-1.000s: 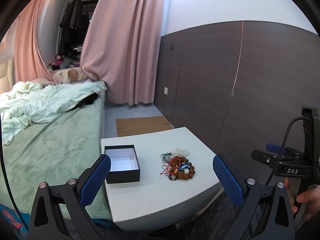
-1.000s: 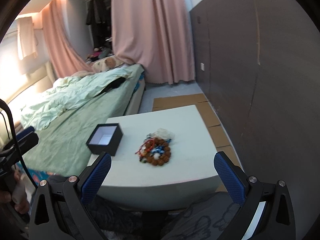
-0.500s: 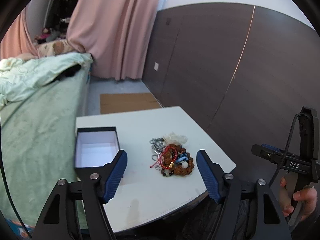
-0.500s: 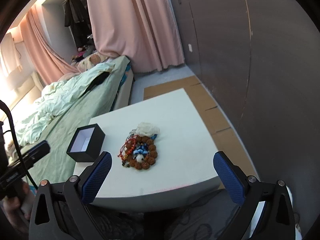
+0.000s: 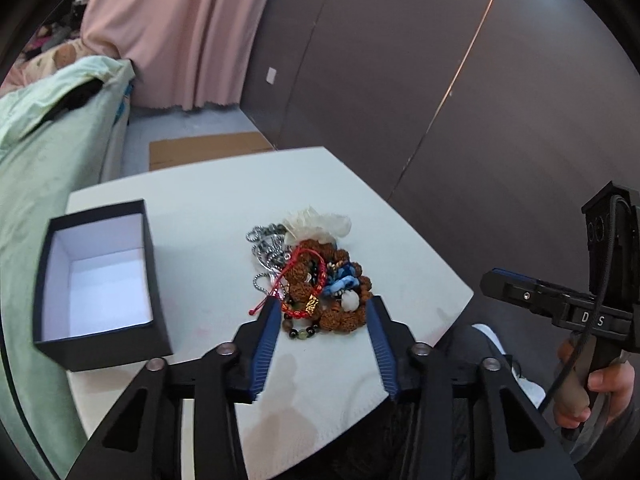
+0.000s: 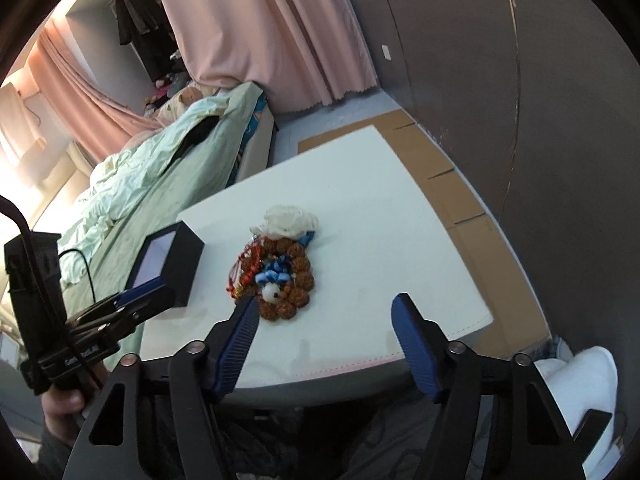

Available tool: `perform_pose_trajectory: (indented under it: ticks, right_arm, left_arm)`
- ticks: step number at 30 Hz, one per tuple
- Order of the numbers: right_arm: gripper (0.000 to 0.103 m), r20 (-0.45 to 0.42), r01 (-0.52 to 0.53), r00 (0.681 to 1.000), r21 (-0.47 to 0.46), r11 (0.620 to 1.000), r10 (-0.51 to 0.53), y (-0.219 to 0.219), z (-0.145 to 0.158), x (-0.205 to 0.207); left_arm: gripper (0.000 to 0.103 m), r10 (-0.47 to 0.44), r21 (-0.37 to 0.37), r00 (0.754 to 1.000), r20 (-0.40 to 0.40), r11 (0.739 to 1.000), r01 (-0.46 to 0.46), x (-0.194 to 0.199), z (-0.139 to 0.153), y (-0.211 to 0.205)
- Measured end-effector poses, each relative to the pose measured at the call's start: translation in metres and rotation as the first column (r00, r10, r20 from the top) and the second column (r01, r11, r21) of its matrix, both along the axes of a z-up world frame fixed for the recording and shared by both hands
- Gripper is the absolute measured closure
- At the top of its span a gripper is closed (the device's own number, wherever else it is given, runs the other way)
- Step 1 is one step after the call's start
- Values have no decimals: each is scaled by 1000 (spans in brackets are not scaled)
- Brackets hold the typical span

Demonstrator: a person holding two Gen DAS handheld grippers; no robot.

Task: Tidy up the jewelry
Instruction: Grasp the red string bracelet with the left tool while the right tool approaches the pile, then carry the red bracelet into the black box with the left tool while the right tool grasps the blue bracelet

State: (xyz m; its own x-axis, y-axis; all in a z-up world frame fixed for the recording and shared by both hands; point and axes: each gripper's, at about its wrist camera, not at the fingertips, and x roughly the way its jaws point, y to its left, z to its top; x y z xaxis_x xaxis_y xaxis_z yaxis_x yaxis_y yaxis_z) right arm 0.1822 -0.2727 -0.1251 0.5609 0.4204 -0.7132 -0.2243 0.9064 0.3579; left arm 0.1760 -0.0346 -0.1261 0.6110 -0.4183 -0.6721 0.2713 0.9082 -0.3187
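Lying mid-frame on the white surface point(image 5: 208, 216), the bracelet pile point(image 5: 320, 280) sits right of the empty black box point(image 5: 96, 280); left gripper point(image 5: 322, 312) and right gripper point(image 6: 324, 308) jaws, just closing, part-open, grip nothing.

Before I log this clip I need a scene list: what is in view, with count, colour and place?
table: one, white, beside the bed
box: one, black outside, white inside, open and empty, on the table's bed side
jewelry pile: one heap, brown beads, red cord, blue piece, silver chains, mid-table
white bundle: one, at the pile's far edge
bed: one, pale green covers
curtains: pink, far wall
cardboard: brown sheets, on the floor
left hand-held gripper: blue pads, jaws open, just been closing, near the pile
right hand-held gripper: same, open, over the table's near edge
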Motion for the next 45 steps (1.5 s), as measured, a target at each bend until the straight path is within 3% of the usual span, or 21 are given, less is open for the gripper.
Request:
perform_pose_trajectory:
  ticks: [5, 14, 16, 19, 21, 32, 42, 45]
  right_arm:
    - [44, -31, -14, 999, 13, 1000, 15, 0, -11, 12]
    - [47, -75, -38, 996, 58, 998, 42, 3, -24, 27]
    - [47, -81, -43, 996, 63, 997, 48, 4, -25, 30]
    - [47, -87, -50, 995, 67, 996, 56, 10, -25, 34]
    - [47, -88, -62, 994, 76, 995, 68, 17, -25, 37]
    - [51, -90, -118, 987, 127, 985, 130, 55, -24, 55]
    - [55, -105, -131, 985, 46, 990, 135, 96, -31, 73]
    - [65, -132, -110, 985, 12, 994, 111, 101, -37, 78]
  left_arm:
    - [67, -23, 2, 999, -28, 1000, 24, 15, -15, -5]
    - [69, -68, 26, 996, -60, 997, 70, 36, -38, -19]
    - [83, -63, 59, 996, -68, 996, 67, 37, -43, -23]
    - [89, -50, 75, 997, -58, 996, 54, 35, -46, -22]
    - [96, -51, 75, 998, -45, 996, 54, 32, -43, -20]
    - [96, 3, 43, 1000, 15, 999, -4, 19, -11, 5]
    - [96, 72, 42, 996, 48, 996, -74, 5, 16, 40]
    - [96, 91, 46, 994, 61, 995, -94, -1, 23, 50]
